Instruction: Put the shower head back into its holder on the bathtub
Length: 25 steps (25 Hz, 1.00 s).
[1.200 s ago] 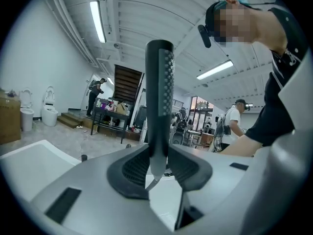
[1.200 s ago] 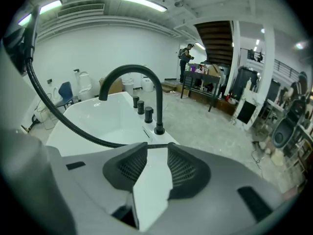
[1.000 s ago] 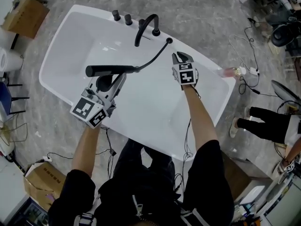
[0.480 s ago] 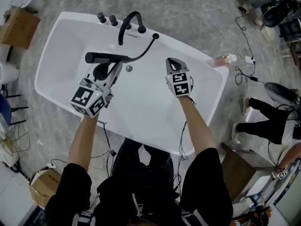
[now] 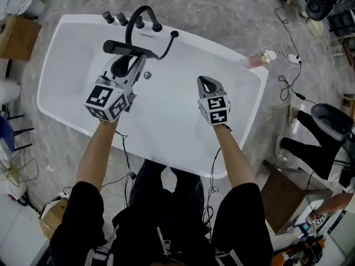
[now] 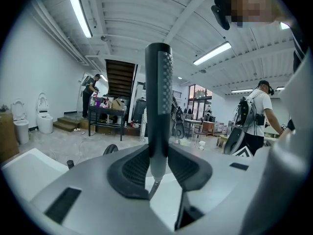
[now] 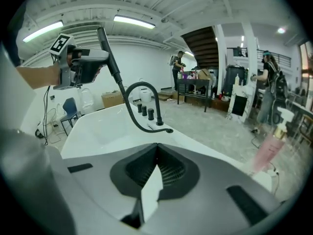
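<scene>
Left hand-held gripper clamped on shower head; I have it nearer faucet than a second ago, faucet just ahead of jaws. Right hand-held gripper just closed, empty, drawn back from hose over bathtub. Seating in holder comes next, I judge.

Black fittings on a white bathtub.
Shower head and faucet are black; the grey left gripper and right gripper bear black-and-white square markers.
</scene>
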{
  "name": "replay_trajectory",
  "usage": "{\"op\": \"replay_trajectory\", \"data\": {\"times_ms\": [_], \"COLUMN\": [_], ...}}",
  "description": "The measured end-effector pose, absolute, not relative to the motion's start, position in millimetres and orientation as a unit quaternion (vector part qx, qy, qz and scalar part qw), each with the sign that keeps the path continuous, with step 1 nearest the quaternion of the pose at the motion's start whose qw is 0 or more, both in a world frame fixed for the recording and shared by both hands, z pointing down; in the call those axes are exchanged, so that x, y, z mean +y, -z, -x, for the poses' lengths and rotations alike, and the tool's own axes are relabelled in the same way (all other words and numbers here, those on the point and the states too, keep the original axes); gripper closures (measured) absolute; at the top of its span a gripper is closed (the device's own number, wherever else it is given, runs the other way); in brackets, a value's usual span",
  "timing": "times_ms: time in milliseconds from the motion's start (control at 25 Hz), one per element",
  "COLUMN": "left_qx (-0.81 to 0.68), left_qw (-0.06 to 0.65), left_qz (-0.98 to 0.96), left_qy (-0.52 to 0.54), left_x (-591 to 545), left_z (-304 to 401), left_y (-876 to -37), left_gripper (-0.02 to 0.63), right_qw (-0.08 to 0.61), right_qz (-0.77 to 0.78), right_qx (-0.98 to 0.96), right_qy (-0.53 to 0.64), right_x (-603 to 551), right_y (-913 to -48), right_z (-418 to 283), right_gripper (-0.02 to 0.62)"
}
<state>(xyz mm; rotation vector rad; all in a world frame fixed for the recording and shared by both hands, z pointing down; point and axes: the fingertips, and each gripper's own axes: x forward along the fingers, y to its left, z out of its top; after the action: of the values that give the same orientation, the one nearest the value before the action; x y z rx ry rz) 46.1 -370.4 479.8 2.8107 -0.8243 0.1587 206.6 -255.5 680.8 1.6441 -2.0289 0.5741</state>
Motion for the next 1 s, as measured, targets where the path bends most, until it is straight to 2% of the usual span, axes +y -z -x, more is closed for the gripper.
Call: {"op": "replay_trajectory", "data": {"times_ms": [360,1000], "left_qx": [-0.283,-0.273], "left_qw": [0.089,0.063], "left_qz": [-0.953,-0.954], "left_qy": [-0.056,-0.106], "left_x": [-386.5,-434.4], "left_z": [-80.0,-142.1], "left_y": [-495.9,-586.6], "left_gripper": [0.472,0.472], "right_qw": [0.218,0.18], "right_qz": [-0.614,-0.638], "right_qx": [-0.721,-0.692], "right_qy": [-0.236,-0.286], "right_x": [-211.2,-169.7], "right_y": [-697.2,-738.1], "right_z": [-221.8,-230.2], "right_gripper": [0.586,0.587]}}
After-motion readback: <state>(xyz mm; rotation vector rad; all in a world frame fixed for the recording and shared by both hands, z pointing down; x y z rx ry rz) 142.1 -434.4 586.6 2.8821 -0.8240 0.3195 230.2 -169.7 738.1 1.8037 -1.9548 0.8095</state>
